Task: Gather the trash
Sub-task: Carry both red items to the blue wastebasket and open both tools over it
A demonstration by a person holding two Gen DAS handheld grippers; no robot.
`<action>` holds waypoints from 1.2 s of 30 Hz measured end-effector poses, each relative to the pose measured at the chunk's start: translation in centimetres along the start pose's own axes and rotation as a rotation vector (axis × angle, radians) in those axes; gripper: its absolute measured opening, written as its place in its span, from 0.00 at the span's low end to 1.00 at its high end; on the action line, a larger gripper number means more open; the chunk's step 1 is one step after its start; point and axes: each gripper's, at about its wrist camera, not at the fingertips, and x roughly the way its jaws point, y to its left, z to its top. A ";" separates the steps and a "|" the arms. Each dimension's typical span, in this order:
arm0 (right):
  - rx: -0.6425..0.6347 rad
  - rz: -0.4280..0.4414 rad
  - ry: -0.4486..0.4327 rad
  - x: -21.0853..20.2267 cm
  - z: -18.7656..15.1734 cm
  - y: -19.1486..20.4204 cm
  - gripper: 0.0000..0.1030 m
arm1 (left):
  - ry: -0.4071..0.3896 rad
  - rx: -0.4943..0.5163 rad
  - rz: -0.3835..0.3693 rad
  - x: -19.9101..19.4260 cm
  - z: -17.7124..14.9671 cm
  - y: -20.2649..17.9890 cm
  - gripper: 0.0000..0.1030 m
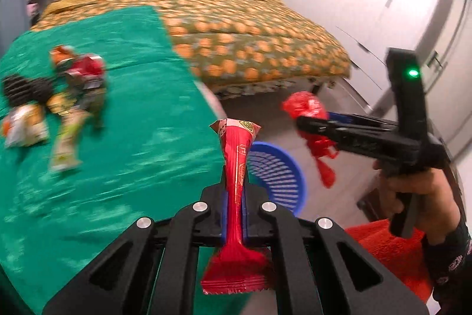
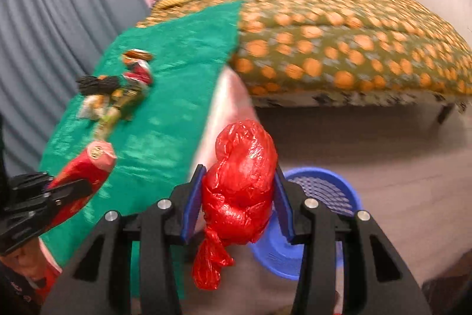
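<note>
Left gripper [image 1: 235,191] pinching a red snack wrapper [image 1: 236,167]; right gripper [image 2: 239,197] clamped around a knotted red plastic bag [image 2: 240,182]. Blue basket [image 2: 321,188] on the floor just beyond both. Left of them, green-covered counter [image 1: 132,138] with remaining wrappers [image 1: 59,96]; bed [image 2: 339,49] farther ahead.

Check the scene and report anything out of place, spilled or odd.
A heap of crumpled wrappers litters the green cloth, still uncollected. The left gripper is shut on a red snack wrapper; the right gripper on a balled red plastic bag. The blue basket on the floor looks upright.
</note>
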 end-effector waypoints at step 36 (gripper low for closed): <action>0.230 -0.061 0.162 10.5 -3.6 -17.2 0.71 | 0.187 -0.047 0.062 26.8 -0.9 -6.7 0.50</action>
